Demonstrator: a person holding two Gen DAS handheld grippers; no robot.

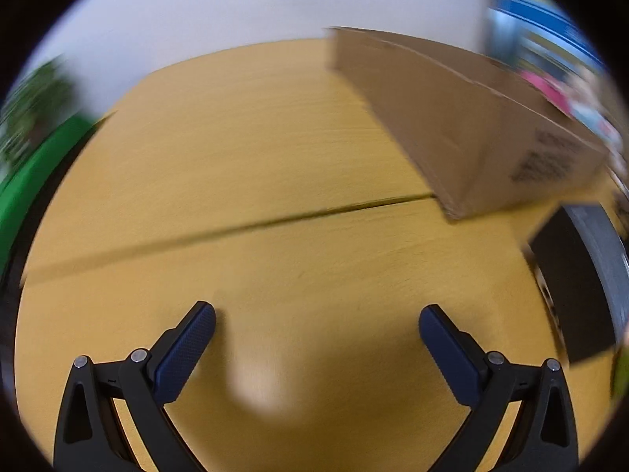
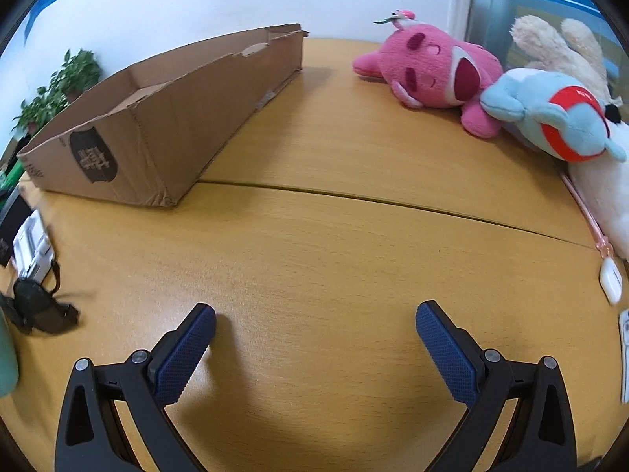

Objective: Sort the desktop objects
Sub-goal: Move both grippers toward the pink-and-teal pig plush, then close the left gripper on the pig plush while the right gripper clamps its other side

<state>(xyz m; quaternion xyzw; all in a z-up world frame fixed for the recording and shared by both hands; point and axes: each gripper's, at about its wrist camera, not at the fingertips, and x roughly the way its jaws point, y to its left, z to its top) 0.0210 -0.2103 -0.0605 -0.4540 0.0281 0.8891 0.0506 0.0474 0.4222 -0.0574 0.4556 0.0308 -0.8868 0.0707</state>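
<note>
Both grippers hover over the wooden worktop [image 2: 314, 236], fingers spread wide and holding nothing: left gripper [image 1: 317, 334], right gripper [image 2: 315, 332]. Ahead-left of the right fingers lies a long open cardboard box [image 2: 165, 118]; the blurred left view shows only its side. Only the right view shows the pink plush [image 2: 428, 70] and blue plush [image 2: 550, 118] ahead-right, sunglasses [image 2: 39, 310] far left

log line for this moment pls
left gripper open, empty | right gripper open, empty | box on table | plush toys right
</note>
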